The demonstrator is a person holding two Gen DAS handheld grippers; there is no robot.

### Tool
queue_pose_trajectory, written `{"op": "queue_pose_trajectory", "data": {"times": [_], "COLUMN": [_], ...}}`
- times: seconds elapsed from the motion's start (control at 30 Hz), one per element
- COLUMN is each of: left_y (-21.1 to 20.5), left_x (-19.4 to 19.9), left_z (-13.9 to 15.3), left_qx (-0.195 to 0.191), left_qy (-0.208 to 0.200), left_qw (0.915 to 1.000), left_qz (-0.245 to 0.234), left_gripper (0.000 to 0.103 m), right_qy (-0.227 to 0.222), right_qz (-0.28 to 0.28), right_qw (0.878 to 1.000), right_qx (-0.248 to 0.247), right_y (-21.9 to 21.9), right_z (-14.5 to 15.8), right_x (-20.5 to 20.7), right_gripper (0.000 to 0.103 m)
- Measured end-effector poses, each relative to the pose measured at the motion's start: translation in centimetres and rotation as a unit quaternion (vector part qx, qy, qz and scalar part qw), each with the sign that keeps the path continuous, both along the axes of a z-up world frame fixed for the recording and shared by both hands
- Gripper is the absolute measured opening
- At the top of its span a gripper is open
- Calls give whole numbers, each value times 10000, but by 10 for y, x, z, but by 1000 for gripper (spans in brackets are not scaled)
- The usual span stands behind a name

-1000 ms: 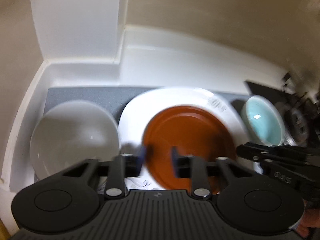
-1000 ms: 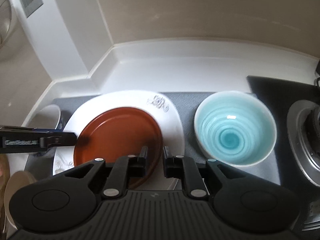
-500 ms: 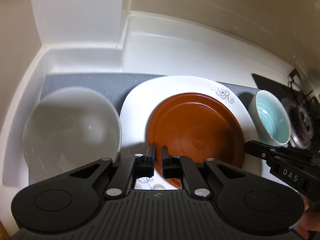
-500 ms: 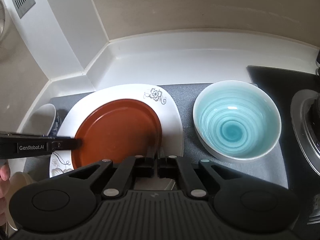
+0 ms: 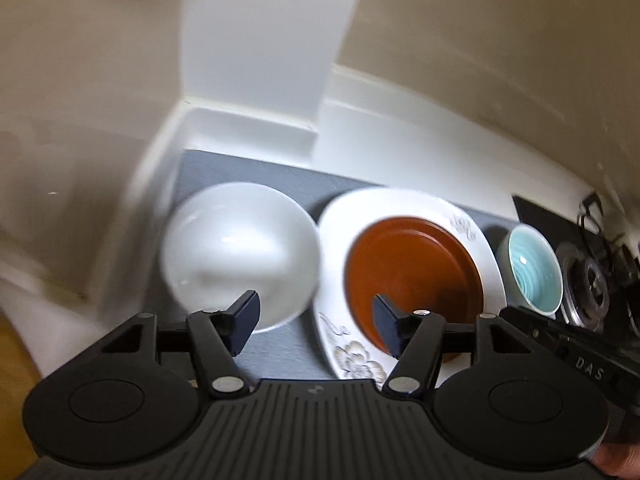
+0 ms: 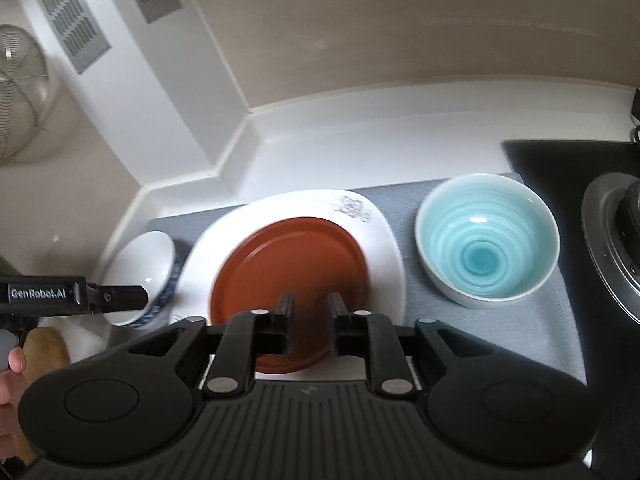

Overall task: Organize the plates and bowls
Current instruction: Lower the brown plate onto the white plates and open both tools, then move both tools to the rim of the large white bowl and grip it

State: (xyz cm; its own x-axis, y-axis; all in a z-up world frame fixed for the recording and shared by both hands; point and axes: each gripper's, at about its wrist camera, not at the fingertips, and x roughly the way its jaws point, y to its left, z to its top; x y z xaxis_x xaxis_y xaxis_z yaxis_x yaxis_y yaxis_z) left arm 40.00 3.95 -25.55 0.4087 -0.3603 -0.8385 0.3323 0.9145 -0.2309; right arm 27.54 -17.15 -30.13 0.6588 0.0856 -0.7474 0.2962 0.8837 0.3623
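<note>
Since half a second ago both pairs of fingers have parted: the left gripper (image 5: 316,326) has gone from nearly shut to wide apart and has shifted left and back, so the white bowl (image 5: 240,260) now sits just ahead of its left finger. The right gripper (image 6: 310,322) shows a moderate gap, empty, hovering over the near rim of the brown plate (image 6: 290,280).

Layout on the grey mat (image 6: 500,328) on the counter (image 6: 360,144): white bowl far left, then the white flowered plate (image 6: 384,248) with the brown plate stacked on it, off-centre toward the near edge; the blue bowl (image 6: 486,240) stands apart on the right, beside the stove burner (image 6: 612,240).

Judgement: plates are already nested small-on-large, which saves space; the two bowls are not yet together. The left fingers' wide opening, with the white bowl just ahead, suggests that bowl is the next pick. Neither gripper holds anything. Left view is motion-blurred; contact with the bowl cannot be told.
</note>
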Motion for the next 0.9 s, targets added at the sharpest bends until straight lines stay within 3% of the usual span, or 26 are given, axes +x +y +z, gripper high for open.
{"op": "queue_pose_trajectory", "data": {"times": [0.1,0.17,0.43,0.57,0.73,0.9], "left_y": [32,51,79,81,83,84], "left_x": [5,10,25,27,34,43], "left_z": [3,-2,-25,-34,-45,-55], "left_qx": [-261,-361,-196,-187,-482,-795], "left_qy": [-131,-76,135,166,258,487], "left_qw": [9981,9957,9922,9910,9889,9854], "left_qz": [541,847,1220,1315,1383,1426], "left_gripper": [69,69,65,42,31,19], "right_qy": [-38,-53,-173,-157,-193,-114], "right_qz": [178,325,750,829,979,1164], "right_qw": [9998,9994,9970,9963,9947,9926], "right_qx": [50,48,90,145,240,326], "right_y": [11,19,48,59,78,94], "right_z": [5,6,16,11,1,-14], "right_x": [3,7,28,45,71,96], "right_gripper": [39,40,40,40,38,26]}}
